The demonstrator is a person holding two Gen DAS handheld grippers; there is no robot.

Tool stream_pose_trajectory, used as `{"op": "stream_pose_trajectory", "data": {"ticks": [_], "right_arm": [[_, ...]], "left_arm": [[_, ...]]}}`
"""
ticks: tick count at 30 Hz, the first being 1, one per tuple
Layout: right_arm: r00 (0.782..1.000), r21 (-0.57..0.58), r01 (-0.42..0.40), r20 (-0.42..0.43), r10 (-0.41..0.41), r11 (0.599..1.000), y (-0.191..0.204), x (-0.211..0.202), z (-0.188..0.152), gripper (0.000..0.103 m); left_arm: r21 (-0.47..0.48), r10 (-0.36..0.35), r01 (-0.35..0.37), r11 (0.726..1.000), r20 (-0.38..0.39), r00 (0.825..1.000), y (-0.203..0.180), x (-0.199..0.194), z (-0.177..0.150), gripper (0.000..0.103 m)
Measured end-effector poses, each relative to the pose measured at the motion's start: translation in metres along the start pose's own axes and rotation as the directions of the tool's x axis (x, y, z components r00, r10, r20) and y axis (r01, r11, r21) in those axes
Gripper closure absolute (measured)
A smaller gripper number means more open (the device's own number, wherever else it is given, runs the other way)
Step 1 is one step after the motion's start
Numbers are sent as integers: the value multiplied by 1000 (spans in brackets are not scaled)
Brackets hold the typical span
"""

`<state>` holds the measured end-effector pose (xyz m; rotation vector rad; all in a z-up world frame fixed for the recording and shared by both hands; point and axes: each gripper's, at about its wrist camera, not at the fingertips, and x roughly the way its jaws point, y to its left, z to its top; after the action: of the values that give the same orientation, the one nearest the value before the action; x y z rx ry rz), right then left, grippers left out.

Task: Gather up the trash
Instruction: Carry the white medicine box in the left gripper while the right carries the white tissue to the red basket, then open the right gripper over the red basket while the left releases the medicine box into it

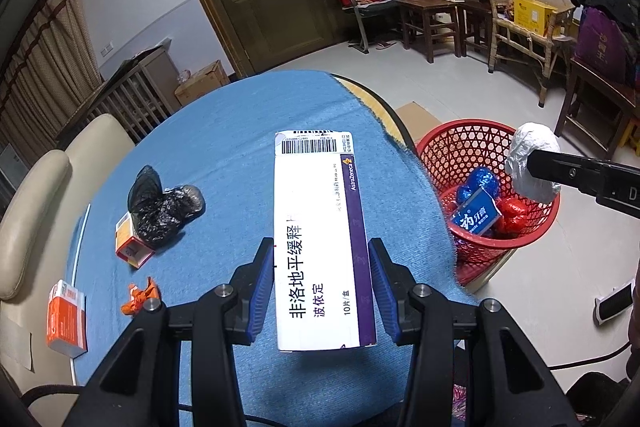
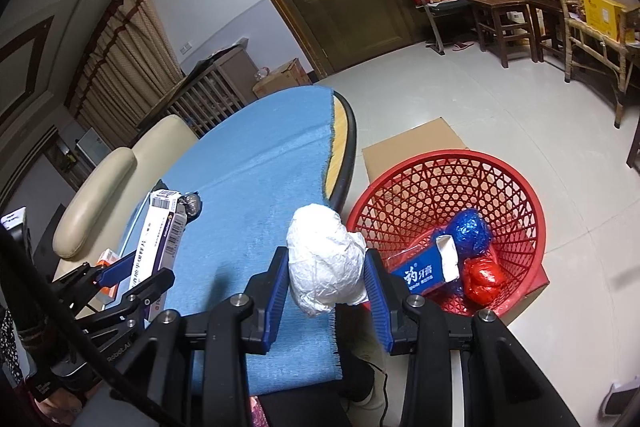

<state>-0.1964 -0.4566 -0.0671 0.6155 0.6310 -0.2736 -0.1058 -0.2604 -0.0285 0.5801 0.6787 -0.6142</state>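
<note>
Both grippers are clamping trash above the blue-clothed table: the left gripper gripping a white-and-purple medicine box, the right gripper squeezing a crumpled white wad beside the red basket.

Basket on floor — right of table.

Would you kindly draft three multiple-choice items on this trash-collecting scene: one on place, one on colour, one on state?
1. Where does the red plastic mesh basket stand?
A on the table
B on the floor beside the table
C on a chair
2. What colour is the cloth covering the table?
A blue
B green
C white
3. What do the right tongs hold?
A nothing
B a crumpled white plastic wad
C an orange carton

B: it sits below the table edge.
A: the cloth is blue.
B: the pads pinch the wad.
</note>
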Motion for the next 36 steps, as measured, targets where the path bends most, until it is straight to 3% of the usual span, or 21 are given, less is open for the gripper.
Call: {"op": "stream_pose_trajectory", "data": {"ticks": [23, 28, 36], "right_arm": [[999, 57, 39, 6, -40, 998, -27, -1, -1, 62], [998, 85, 55, 4, -55, 995, -39, -1, -2, 62], [997, 130, 78, 14, -81, 988, -60, -4, -1, 62]], "left_arm": [[52, -72, 72, 996, 6, 997, -31, 14, 19, 55], [41, -132, 132, 990, -4, 991, -33, 21, 23, 55], [55, -251, 252, 966, -22, 968, -47, 27, 29, 55]]}}
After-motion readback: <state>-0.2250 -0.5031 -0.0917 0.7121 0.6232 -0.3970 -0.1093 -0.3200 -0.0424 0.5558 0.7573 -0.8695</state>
